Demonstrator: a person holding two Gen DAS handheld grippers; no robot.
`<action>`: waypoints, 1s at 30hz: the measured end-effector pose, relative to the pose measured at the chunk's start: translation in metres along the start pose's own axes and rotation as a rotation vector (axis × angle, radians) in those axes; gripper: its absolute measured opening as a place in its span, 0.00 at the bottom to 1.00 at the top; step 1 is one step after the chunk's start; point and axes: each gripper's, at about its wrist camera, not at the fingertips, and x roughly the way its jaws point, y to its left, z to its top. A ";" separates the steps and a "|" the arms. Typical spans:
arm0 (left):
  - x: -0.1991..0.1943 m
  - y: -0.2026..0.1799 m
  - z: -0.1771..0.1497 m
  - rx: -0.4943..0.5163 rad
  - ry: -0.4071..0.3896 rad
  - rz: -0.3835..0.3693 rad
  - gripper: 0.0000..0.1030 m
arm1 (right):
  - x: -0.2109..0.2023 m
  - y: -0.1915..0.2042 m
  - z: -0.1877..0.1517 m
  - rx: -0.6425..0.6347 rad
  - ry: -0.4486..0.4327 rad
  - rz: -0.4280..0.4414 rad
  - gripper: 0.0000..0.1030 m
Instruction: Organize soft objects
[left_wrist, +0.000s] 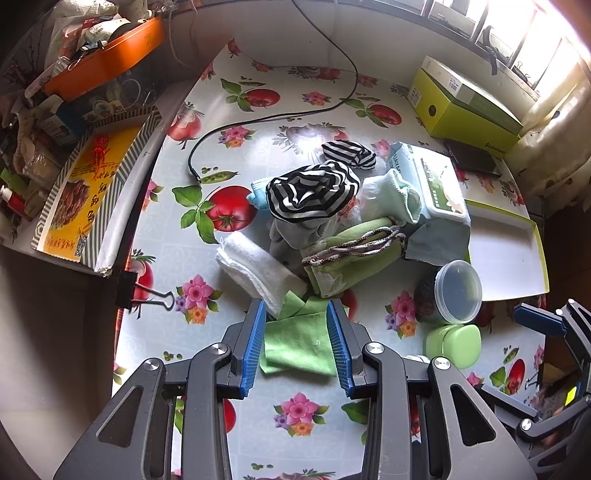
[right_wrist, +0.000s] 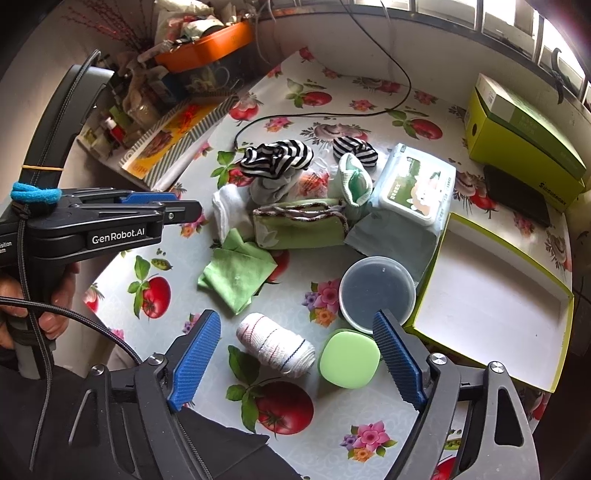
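While poised over green cloth (left_wrist: 299, 343) at table's (left_wrist: 258, 155) near edge, left gripper (left_wrist: 297, 343) jaws part-open, straddling it w/o a pinch; right gripper (right_wrist: 295, 354) spread wide, empty, above bandage roll (right_wrist: 275, 349). Cloth thin, limp, light, prob. slides on glossy oilcloth; best pinched at folded corner. Behind: fuzzy white towel (left_wrist: 255, 269), striped knit (left_wrist: 314, 192), all soft, floppy.

A folded green cloth (left_wrist: 299, 345) lies flat on the desk right between the left tongs (left_wrist: 296, 345), which aren't pinching it. Just past their tips is the pile: white towel (left_wrist: 255, 271), green pouch with braided cord (left_wrist: 351, 254), striped black-and-white fabric (left_wrist: 312, 192) and a mint sock (left_wrist: 395, 197). A white yarn-like roll (right_wrist: 275, 345) lies between the wide-open right tongs (right_wrist: 295, 354).
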 end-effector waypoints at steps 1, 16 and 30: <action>0.000 0.001 0.001 0.001 0.002 0.000 0.35 | 0.000 0.000 0.001 -0.002 0.001 0.002 0.81; -0.001 0.003 0.001 -0.002 0.001 0.002 0.35 | 0.002 0.003 0.002 -0.014 0.007 0.009 0.79; 0.005 0.004 -0.001 0.000 0.011 0.002 0.35 | 0.002 0.006 0.004 -0.017 -0.002 0.005 0.79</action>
